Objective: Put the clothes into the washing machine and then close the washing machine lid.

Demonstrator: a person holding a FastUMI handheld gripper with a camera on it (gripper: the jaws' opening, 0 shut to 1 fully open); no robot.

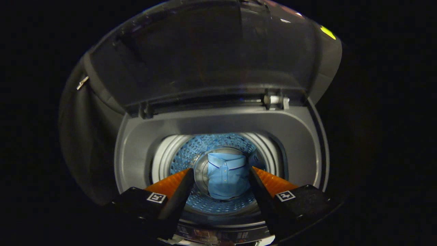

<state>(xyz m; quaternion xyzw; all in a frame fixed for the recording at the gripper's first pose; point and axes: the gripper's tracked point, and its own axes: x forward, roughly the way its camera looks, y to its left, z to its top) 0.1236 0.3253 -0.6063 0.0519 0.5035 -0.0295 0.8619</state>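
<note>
Gripper [221, 177] is held spread wide above the washing machine [136, 143]; nothing is clamped, a clear gap is seen between the fingers [170, 186]. All places below are given relative to the drum [191, 153].

- Blue shirt [227, 176] is seen lying folded at the bottom of the drum, collar on the far side. It is framed in the gap between the two fingers but sits well below them, no contact.
- Perforated drum wall is visible all round the shirt; bare floor is left on the near side of the garment.
- Drum mouth is ringed by a pale collar, then by the grey top deck, which is wider on the far side.
- Lid [205, 58] is stood raised behind the drum, hinged along the far edge of the deck; hinge fitting [276, 101] is seen toward the far right.
- Both fingertips are placed over the near rim of the drum mouth, inside the opening's outline, with open room to either side.
- Near control strip is partly hidden under the fingers.
</note>
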